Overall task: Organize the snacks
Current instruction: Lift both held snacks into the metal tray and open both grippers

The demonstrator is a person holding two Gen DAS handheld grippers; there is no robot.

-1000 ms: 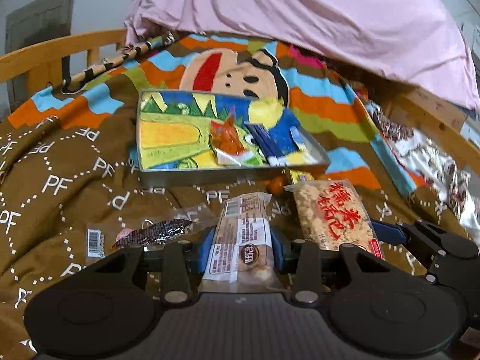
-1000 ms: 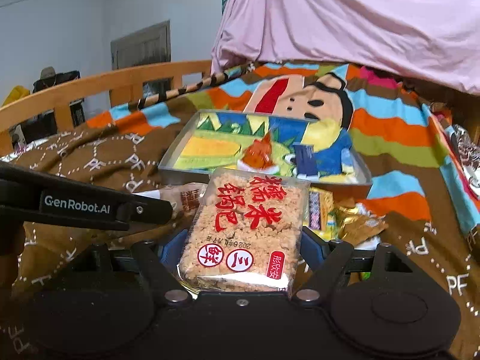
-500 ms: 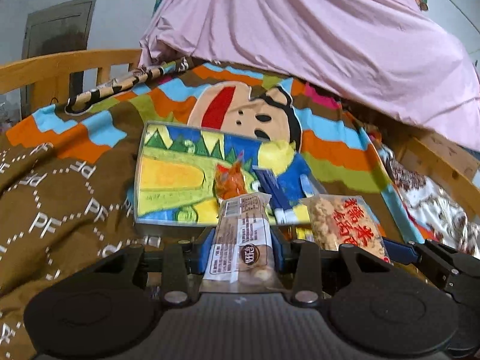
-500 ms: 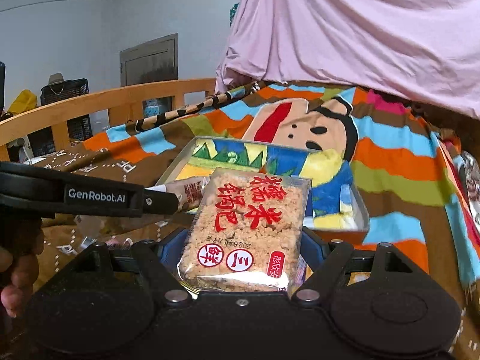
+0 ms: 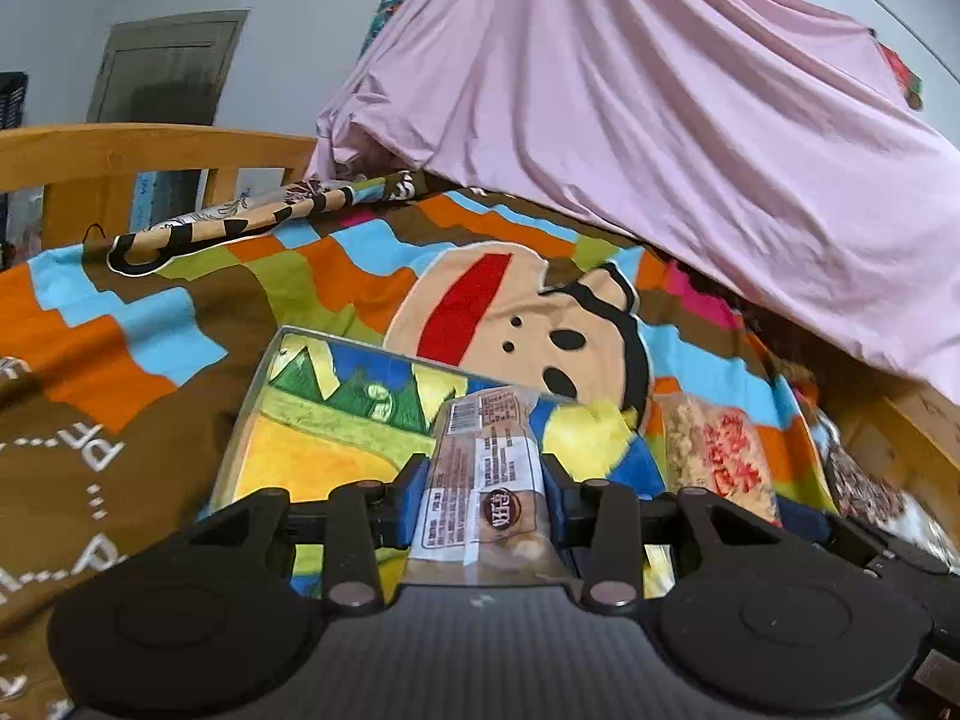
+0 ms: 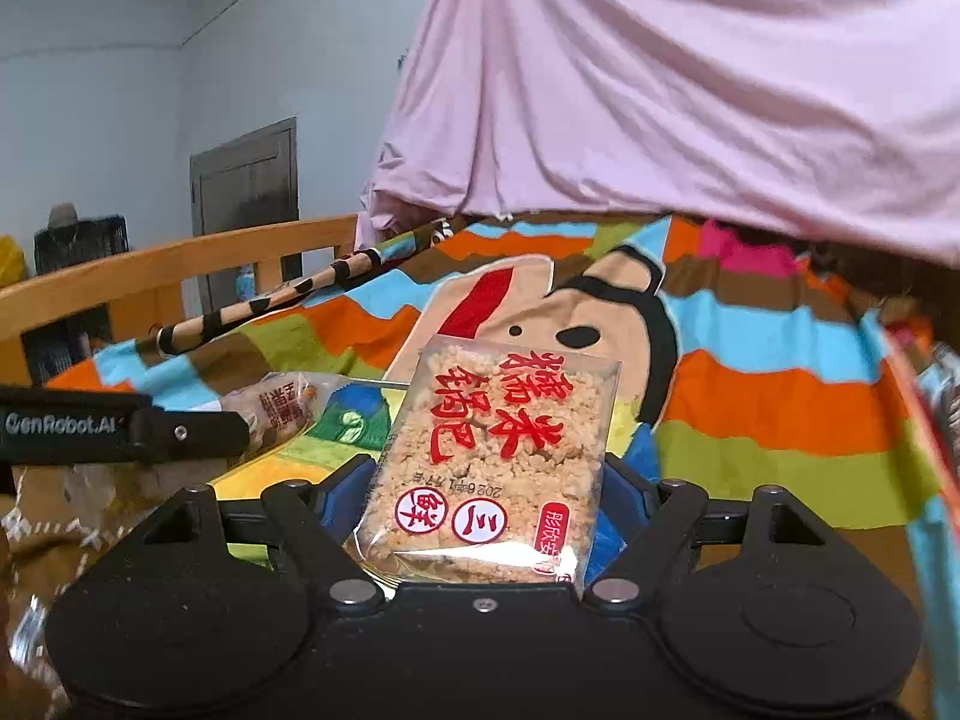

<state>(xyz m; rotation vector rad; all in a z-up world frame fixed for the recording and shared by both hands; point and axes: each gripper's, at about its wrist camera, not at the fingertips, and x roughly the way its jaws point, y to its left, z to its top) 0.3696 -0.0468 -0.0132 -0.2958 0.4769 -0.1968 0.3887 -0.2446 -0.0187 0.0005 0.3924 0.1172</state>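
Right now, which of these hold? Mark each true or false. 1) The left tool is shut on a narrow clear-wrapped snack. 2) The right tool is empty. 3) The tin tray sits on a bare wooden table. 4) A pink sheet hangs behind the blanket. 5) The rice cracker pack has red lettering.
1) True: the left tool is shut on the narrow snack pack.
2) False: the right tool grips the rice cracker pack.
3) False: the tin tray lies on a colourful cartoon blanket.
4) True: the pink sheet drapes behind it.
5) True: the lettering is red.
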